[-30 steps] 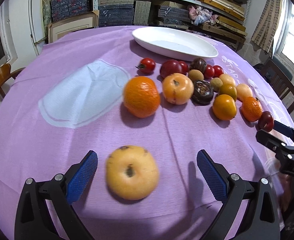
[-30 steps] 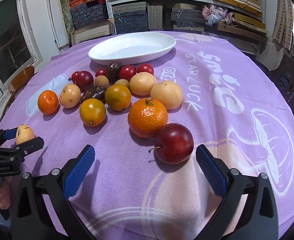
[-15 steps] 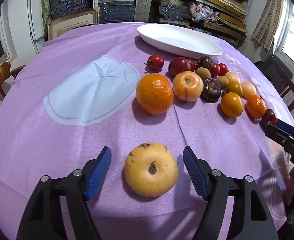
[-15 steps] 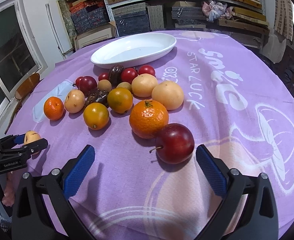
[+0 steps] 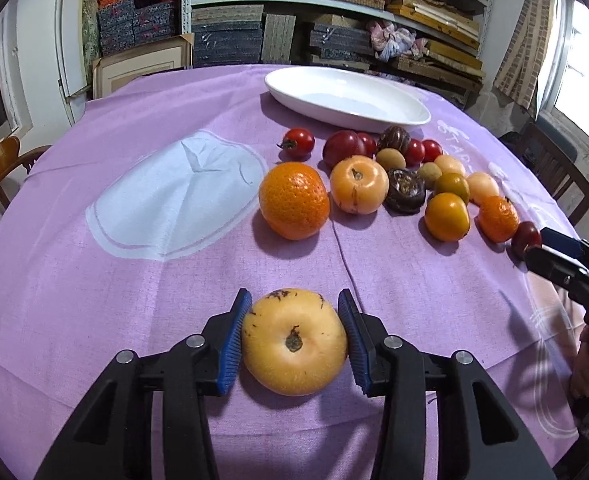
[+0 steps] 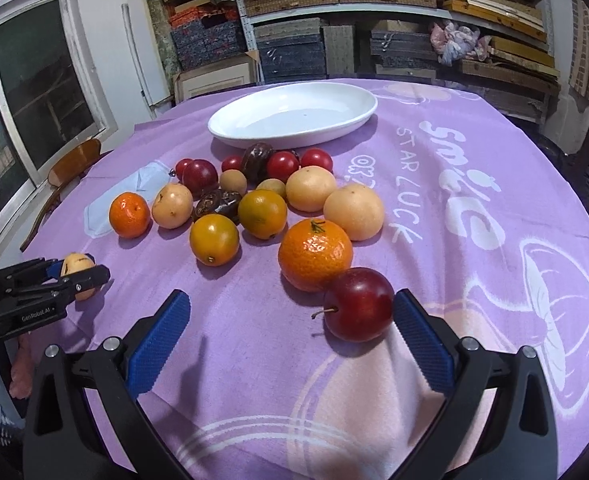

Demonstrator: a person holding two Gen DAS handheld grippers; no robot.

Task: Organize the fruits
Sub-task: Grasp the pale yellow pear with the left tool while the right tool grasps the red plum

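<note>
The fruit cluster (image 6: 262,200) lies on the tablecloth (image 6: 474,184) just before the dish (image 6: 294,120), shelves (image 6: 374,20) behind.

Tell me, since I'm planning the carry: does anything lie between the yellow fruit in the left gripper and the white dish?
Yes. The left gripper is closed on the yellow fruit, and the orange and the clustered fruit behind it sit on the cloth before the white dish. Lifting over them looks easiest.

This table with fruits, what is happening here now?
A person is sorting fruit with two handheld grippers. The left gripper has shut on the yellow apple, which rests on the purple cloth. The right gripper is open around the red plum. The white dish holds no fruit.
</note>
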